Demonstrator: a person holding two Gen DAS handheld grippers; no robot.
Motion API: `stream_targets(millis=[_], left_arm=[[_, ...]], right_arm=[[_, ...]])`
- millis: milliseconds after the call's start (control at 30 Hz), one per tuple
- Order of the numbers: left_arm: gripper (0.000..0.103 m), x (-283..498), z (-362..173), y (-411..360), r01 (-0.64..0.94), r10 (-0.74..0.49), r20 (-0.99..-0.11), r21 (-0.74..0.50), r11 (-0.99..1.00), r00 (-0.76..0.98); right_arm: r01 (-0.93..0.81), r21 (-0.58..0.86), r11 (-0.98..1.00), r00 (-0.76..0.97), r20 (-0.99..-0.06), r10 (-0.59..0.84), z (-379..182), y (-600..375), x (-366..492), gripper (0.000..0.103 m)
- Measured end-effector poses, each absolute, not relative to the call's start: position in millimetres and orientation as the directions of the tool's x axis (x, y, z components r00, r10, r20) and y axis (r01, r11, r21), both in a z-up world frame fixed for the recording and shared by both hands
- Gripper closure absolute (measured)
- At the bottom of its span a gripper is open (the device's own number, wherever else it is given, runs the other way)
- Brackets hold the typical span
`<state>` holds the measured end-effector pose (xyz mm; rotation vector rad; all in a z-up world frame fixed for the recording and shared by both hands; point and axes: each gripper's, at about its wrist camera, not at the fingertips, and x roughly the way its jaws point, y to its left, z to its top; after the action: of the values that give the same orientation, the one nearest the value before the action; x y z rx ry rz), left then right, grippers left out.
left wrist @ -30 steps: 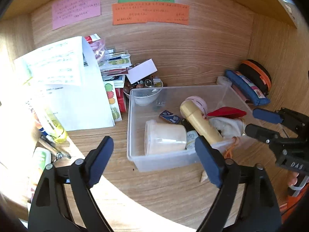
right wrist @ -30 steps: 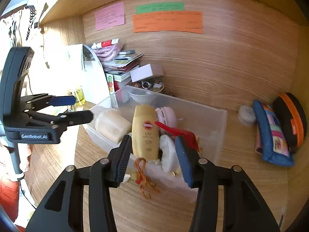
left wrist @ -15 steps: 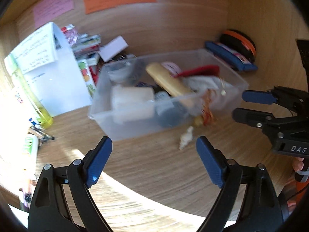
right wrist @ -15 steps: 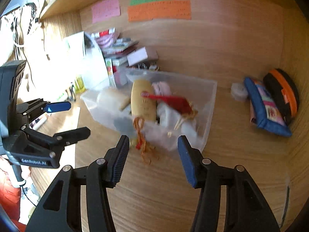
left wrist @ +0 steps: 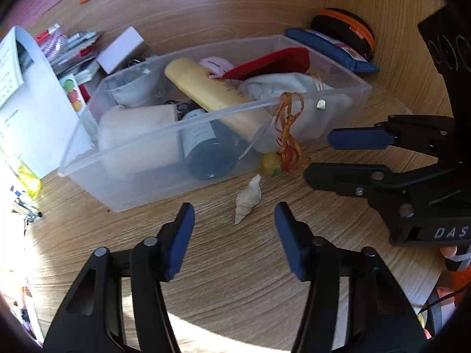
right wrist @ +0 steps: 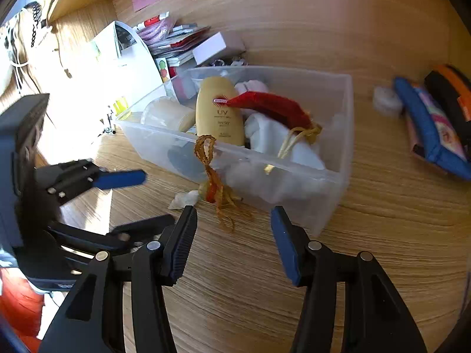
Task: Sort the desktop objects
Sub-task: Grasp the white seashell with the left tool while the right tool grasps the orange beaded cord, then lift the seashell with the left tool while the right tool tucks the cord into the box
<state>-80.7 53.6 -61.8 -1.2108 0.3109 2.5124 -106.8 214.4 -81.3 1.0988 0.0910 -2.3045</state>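
Note:
A small white seashell (left wrist: pixel 248 198) lies on the wooden desk just in front of the clear plastic bin (left wrist: pixel 141 188). My left gripper (left wrist: pixel 234 229) hovers right behind the shell; its jaws are closing, and the shell lies just ahead of the tips, untouched. An orange tassel cord (left wrist: pixel 290 135) with a yellow bead (left wrist: pixel 269 167) hangs over the bin's front rim (right wrist: pixel 294 167). My right gripper (right wrist: pixel 232 229) stands part open and empty just short of the tassel (right wrist: pixel 212 173). The bin holds a yellow sunscreen tube (right wrist: pixel 219 111), a red pouch (right wrist: pixel 270 108), white cloth and a dark bottle (left wrist: pixel 206 147).
A blue pencil case (right wrist: pixel 426 126) and a black-and-orange case (left wrist: pixel 344 26) lie by the right wall. A folded white sheet (left wrist: pixel 35 103), stacked packets and a white box (left wrist: pixel 122 48) crowd the back left. A yellow-green bottle (left wrist: pixel 26 176) stands at the left edge.
Both grippers have sunk towards the desk and tipped downward. The left gripper's jaws have narrowed a good deal, and the seashell now lies just ahead of its tips.

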Motion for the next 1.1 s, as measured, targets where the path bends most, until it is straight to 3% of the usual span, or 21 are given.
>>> stream_targets(millis=[333, 567, 733, 1100], left_arm=[[0.064, -90.6, -68.5, 60.6, -0.435, 0.217, -0.792, 0.068, -0.898, -0.571], [0.073, -92.9, -68.6, 53.7, -0.458, 0.275, -0.789, 0.009, -0.889, -0.550], [0.088, -95.9, -68.6, 50.2, -0.453, 0.292, -0.787, -0.018, -0.891, -0.543], [0.088, -81.9, -63.1, 22.3, -0.406, 0.290, -0.771, -0.045, -0.913, -0.567]], right_arm=[[0.548, 0.201, -0.812, -0.443, -0.754, -0.485, -96.3, 193.2, -119.1, 0.063], [0.543, 0.245, -0.803, -0.415, -0.753, -0.511, -103.7, 184.1, -128.2, 0.082], [0.570, 0.201, -0.797, -0.447, -0.738, -0.505, -102.1, 175.5, -122.1, 0.082], [0.583, 0.179, -0.792, -0.477, -0.714, -0.512, -85.3, 184.6, -111.1, 0.093]])
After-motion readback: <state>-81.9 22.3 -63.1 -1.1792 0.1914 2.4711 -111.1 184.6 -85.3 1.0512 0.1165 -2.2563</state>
